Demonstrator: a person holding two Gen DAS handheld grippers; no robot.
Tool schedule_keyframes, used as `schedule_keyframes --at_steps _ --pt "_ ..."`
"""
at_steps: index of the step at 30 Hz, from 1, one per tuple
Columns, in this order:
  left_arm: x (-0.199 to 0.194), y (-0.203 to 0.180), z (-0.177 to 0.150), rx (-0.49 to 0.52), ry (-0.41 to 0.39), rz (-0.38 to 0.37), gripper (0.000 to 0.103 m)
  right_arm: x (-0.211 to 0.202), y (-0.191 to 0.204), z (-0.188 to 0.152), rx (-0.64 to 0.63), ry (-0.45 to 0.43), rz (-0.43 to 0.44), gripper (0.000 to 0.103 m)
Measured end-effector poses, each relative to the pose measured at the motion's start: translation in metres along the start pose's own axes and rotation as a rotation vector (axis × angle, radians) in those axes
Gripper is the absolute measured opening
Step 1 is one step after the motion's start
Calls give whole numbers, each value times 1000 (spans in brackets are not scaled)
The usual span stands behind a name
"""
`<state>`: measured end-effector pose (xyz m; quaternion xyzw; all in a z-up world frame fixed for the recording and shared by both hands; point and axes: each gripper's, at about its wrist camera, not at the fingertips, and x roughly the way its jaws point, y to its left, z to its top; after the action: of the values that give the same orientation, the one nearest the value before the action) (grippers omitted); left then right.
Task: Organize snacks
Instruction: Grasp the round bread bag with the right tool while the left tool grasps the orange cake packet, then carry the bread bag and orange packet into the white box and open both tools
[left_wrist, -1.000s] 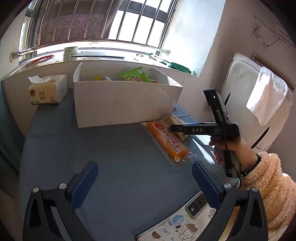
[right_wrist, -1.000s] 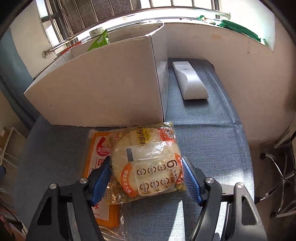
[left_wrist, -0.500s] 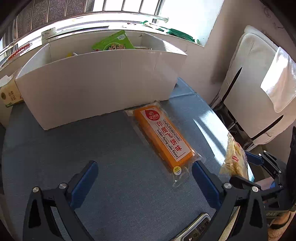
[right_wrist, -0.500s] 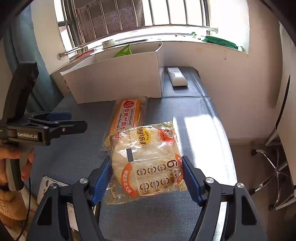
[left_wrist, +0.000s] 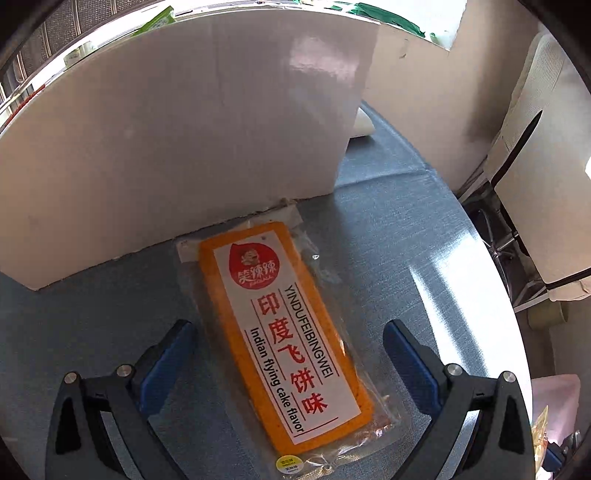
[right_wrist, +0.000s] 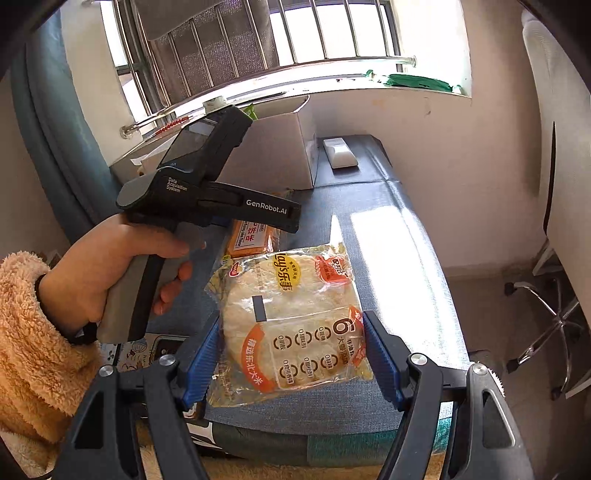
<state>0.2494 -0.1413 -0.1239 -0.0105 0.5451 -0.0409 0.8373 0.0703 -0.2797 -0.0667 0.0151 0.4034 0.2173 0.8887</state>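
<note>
An orange flying-cake pack (left_wrist: 280, 332) in clear wrap lies flat on the blue table, its far end touching the white cardboard box (left_wrist: 184, 129). My left gripper (left_wrist: 288, 363) hangs over it, open, one blue pad on each side of the pack and neither touching it. In the right wrist view a Lay's rice-cracker bag (right_wrist: 295, 317) is clamped between the blue pads of my right gripper (right_wrist: 291, 363), held above the table's near end. A hand (right_wrist: 110, 266) in a fuzzy sleeve holds the left gripper over the orange pack (right_wrist: 251, 240), in front of the box (right_wrist: 273, 155).
A green snack pack (left_wrist: 159, 18) sticks up from the box. A white remote-like device (right_wrist: 340, 153) lies right of the box. A phone in a cartoon case (right_wrist: 147, 350) rests at the table's near left. A white chair (left_wrist: 535, 147) stands past the right edge.
The left gripper has swung in and down until its pads straddle the orange pack. The right gripper has drawn back from the box with the Lay's bag still in it.
</note>
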Motion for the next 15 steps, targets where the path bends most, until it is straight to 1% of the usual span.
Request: schedule_keyframes --at_steps 1,3,4,6,7,8,9,10,11,13,14,15 --pt "2 -5 0 30 -5 20 103 -1 -1 -1 6 -4 0 77" --pt "2 -12 2 78 -20 14 103 -2 -2 -2 19 -2 4 77" --pt "0 -14 1 107 -29 1 100 -4 -4 -3 21 -5 2 77" --pt "-5 -12 1 144 -40 -21 91 -6 -5 -5 26 -7 1 77" --pt "-9 -14 3 155 -43 -27 79 -6 -6 -5 31 -6 1 77" --pt "-15 -10 1 160 -47 -45 64 -6 -6 -5 33 -5 1 77" --pt "-20 -3 1 150 -46 -71 61 -6 -6 -5 33 -6 2 77" --pt "-22 3 -1 146 -31 -94 60 -6 -5 -4 32 -8 4 77" --pt "-25 9 -4 151 -32 -106 59 -4 -4 -4 30 -7 7 77" --pt "-33 20 -13 161 -53 -97 59 -3 0 -3 18 -6 12 77" --pt "-38 27 -18 152 -61 -109 59 -2 3 -2 9 -5 15 77" --pt "-43 35 -24 130 -75 -140 59 -1 5 -2 0 -5 15 77"
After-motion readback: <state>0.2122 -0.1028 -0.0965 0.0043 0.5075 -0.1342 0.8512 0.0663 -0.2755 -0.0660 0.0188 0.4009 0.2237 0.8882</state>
